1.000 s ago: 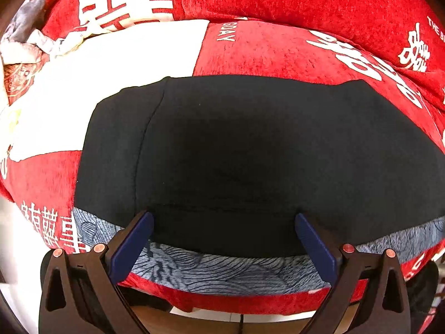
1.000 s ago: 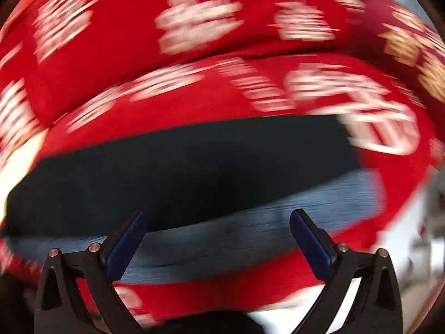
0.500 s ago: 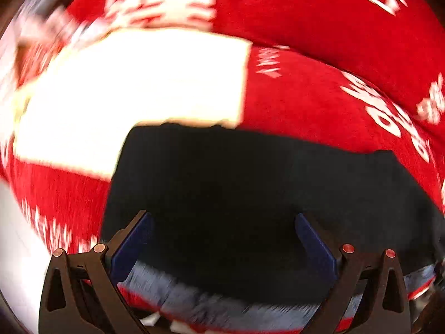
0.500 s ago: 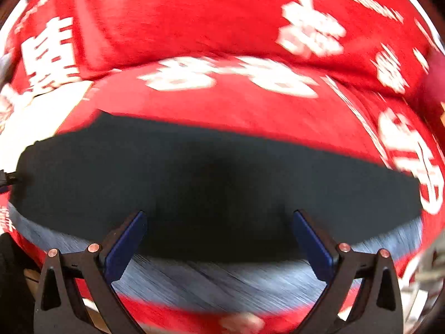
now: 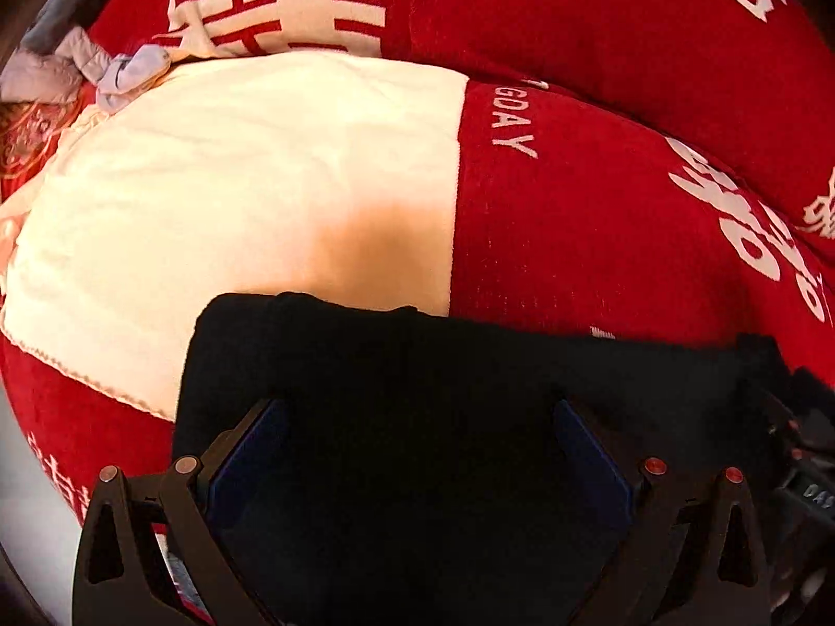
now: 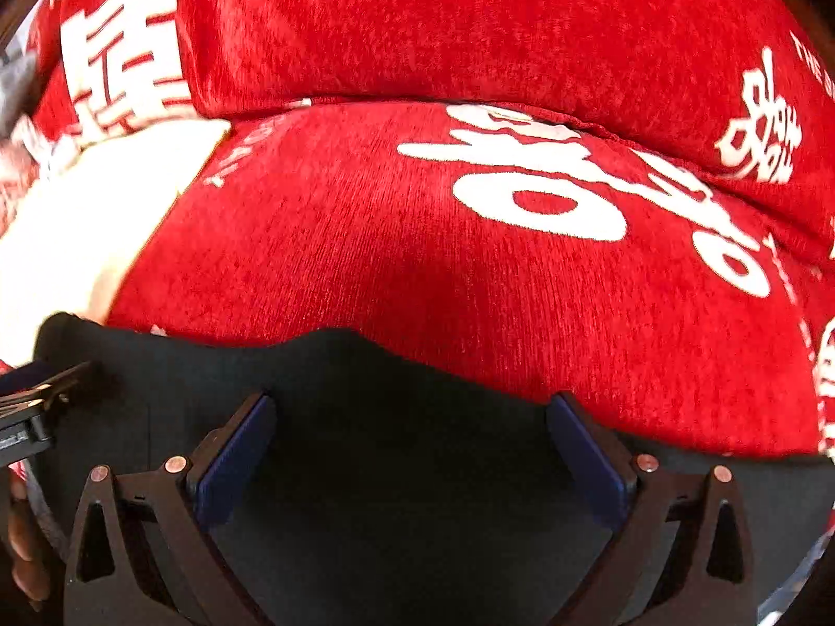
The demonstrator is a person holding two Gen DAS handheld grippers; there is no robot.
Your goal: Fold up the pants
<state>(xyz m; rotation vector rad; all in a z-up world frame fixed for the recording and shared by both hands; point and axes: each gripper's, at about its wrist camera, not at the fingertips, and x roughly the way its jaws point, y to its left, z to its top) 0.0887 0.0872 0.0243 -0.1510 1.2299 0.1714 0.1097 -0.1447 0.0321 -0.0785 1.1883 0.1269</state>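
Black pants (image 5: 417, 391) lie flat on a red and white sofa cover (image 5: 600, 219); they also fill the lower right wrist view (image 6: 407, 443). My left gripper (image 5: 417, 433) is open, its blue pads spread wide just over the pants' left part, with nothing between the pads. My right gripper (image 6: 409, 428) is open the same way over the pants' right part, near their far edge. The right gripper shows at the right edge of the left wrist view (image 5: 798, 448). The left gripper shows at the left edge of the right wrist view (image 6: 31, 407).
Red back cushions (image 6: 469, 26) with white characters rise behind the seat. A cream panel (image 5: 235, 182) covers the seat's left part. A crumpled pale garment (image 5: 94, 68) lies at the far left.
Both grippers have moved forward and down onto the pants. The patterned blue-grey band at the pants' near edge has dropped out of view. The jaws stayed open.
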